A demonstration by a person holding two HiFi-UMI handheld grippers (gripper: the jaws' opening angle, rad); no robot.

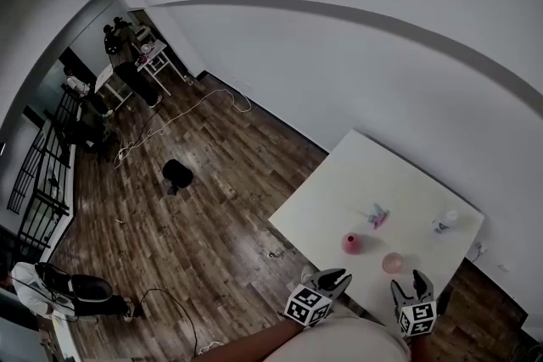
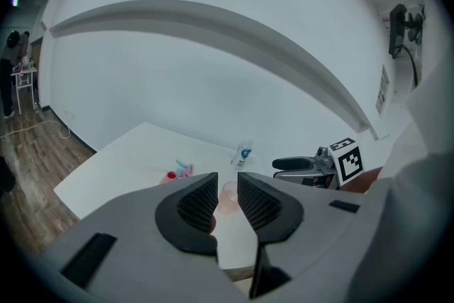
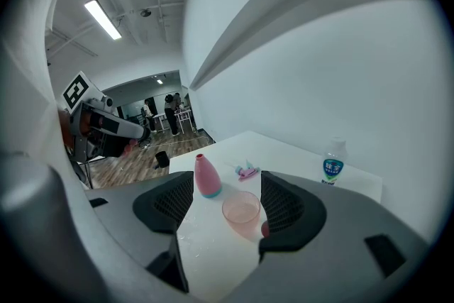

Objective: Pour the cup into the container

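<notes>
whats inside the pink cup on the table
Nothing solid shows through the pink cup's open rim. Its tinted near wall covers the bottom, so clear liquid cannot be ruled out.

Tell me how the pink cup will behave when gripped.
The pink cup looks thin translucent plastic, so probably light and may flex if squeezed. It stands upright, wider at the rim; a high push might tip it.

cup (image 1: 392, 263), pink vase (image 1: 352, 243) close ahead, open gap between them, water bottle (image 1: 443, 222) beyond
</notes>
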